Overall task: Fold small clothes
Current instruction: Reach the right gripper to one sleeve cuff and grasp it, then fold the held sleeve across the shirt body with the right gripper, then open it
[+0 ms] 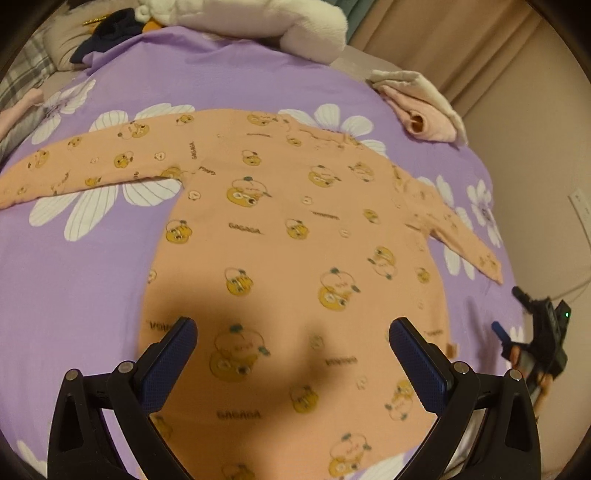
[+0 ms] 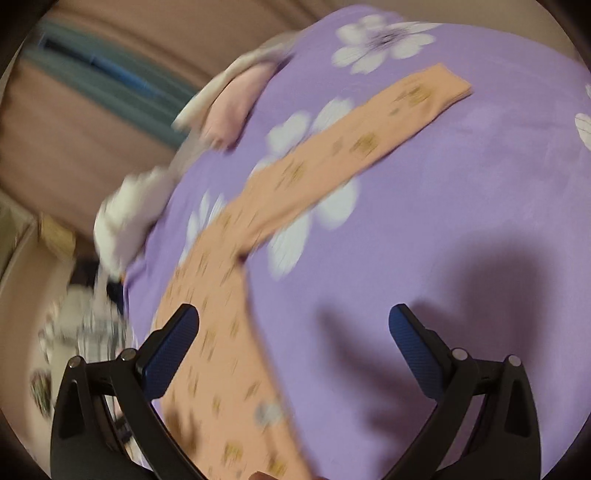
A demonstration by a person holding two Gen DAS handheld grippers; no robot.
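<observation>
Shirt: a small peach long-sleeved shirt (image 1: 295, 236) printed with yellow bears and the word "GAGAGA"; it lies flat and spread open on a bed, filling the middle of the left wrist view.
Sleeves: one sleeve (image 1: 85, 162) runs out to the left edge of the frame, the other sleeve (image 1: 454, 229) slants down toward the right; in the blurred right wrist view a sleeve (image 2: 354, 147) stretches from centre to the upper right, ending in a straight cuff.
Direction: the body's long axis runs from the bottom of the left wrist frame up to the collar near the upper middle; the sleeves lie roughly crosswise to it.
Bed sheet: purple sheet (image 1: 92, 280) with big white flowers; bare sheet shows on both sides of the shirt's body and fills the right half of the right wrist view (image 2: 461, 221).
Edges: the bed drops off at the right side of the left wrist frame, just past the slanting sleeve's cuff.
Other clothes: a folded pink and cream bundle (image 1: 421, 107) sits near the bed's upper right edge, apart from the shirt; a white plush heap (image 1: 258, 18) lies along the top.
Left gripper (image 1: 293, 332): jaws wide apart, holding nothing, over the shirt's lower part.
Right gripper (image 2: 294, 319): jaws wide apart and empty, over the shirt's side edge and bare sheet; it also shows at the right edge of the left wrist view (image 1: 532, 332).
</observation>
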